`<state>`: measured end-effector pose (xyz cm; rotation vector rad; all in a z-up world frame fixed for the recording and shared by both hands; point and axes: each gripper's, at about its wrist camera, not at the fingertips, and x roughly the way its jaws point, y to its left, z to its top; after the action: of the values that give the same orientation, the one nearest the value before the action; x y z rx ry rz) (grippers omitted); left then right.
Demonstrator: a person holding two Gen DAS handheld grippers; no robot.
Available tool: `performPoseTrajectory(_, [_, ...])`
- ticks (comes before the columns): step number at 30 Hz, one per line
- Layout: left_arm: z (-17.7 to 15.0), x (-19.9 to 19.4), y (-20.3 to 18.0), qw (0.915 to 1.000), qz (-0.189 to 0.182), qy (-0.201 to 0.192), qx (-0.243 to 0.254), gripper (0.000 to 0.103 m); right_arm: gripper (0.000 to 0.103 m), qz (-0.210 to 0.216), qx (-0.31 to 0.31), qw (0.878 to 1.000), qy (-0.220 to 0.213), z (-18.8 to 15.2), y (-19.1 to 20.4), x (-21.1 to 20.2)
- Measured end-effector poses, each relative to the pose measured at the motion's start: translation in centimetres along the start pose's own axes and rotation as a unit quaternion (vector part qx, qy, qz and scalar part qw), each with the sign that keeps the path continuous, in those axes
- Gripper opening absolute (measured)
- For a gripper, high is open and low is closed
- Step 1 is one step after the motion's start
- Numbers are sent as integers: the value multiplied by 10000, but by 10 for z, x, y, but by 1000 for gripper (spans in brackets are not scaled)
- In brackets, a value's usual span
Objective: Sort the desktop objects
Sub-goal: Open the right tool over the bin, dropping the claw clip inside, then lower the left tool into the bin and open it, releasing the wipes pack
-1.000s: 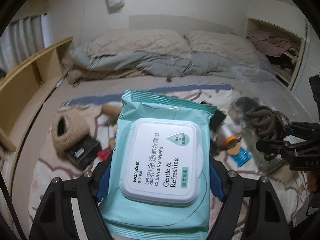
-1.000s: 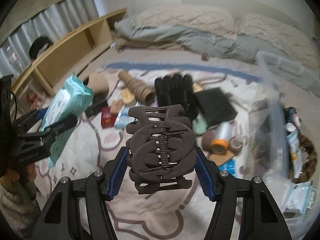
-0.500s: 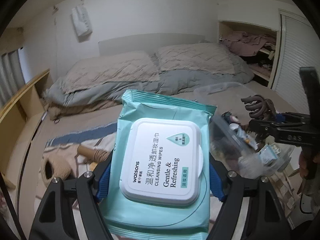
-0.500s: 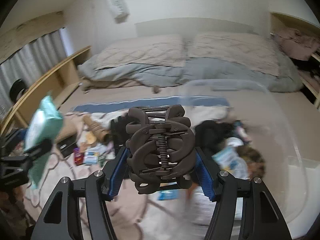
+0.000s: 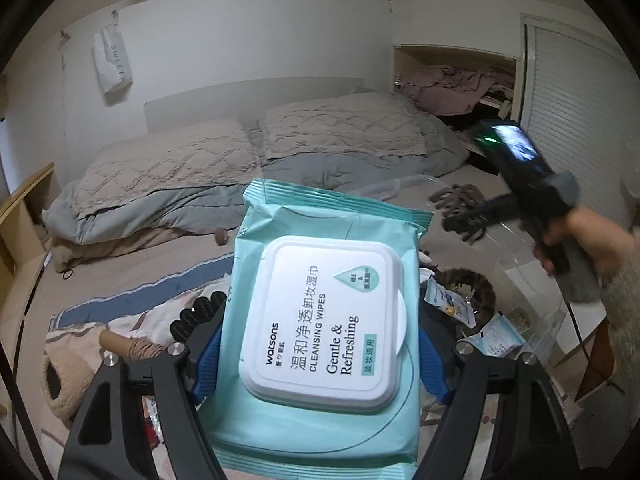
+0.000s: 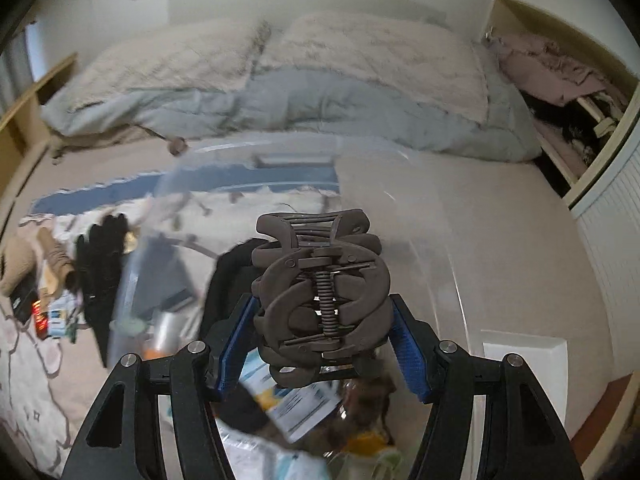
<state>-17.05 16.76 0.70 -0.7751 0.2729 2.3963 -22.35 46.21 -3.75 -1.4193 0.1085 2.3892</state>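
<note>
My left gripper (image 5: 320,356) is shut on a teal pack of cleansing wipes (image 5: 324,320) with a white flip lid, held up in the air. My right gripper (image 6: 322,340) is shut on a dark brown hair claw clip (image 6: 320,300), held over a clear plastic storage box (image 6: 440,264) with packets and a brown scrunchie inside. In the left wrist view the right gripper (image 5: 464,216) with the claw clip (image 5: 456,206) hangs above that box (image 5: 532,320) at the right.
Black gloves (image 6: 100,256), a cardboard roll (image 5: 128,346), small packets and a black box lie on the patterned blanket (image 6: 32,380) to the left. Pillows and a grey duvet (image 6: 280,112) lie behind. A cupboard with clothes (image 6: 560,68) is at the right.
Both grippers have swung right, away from the clutter on the blanket. The right gripper with the claw clip now hangs over the clear box. Both holds are unchanged.
</note>
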Motion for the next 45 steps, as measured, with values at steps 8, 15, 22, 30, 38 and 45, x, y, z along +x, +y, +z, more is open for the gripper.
performPoseTrajectory(8, [-5, 30, -1, 9994, -209, 227, -124, 79, 72, -424, -329, 9984, 164, 29, 3, 54])
performPoseTrajectory(15, [-5, 45, 3, 9991, -159, 320, -206, 79, 103, -255, -368, 9990, -21, 26, -7, 66])
performPoseTrajectory(22, [10, 49, -6, 9992, -275, 220, -200, 79, 103, 171, -351, 9960, -799, -17, -22, 16])
performPoseTrajectory(30, [47, 71, -35, 9982, -478, 137, -337, 79, 103, 556, -17, 9871, -1499, -85, -37, -34])
performPoseTrajectory(38, [66, 127, -67, 9858, -768, 696, -1323, 79, 103, 311, 352, 9828, -1786, -124, -49, -60])
performPoseTrajectory(45, [66, 166, -96, 9825, -285, 932, -1590, 79, 103, 382, 805, 9759, -1992, -146, -66, -73])
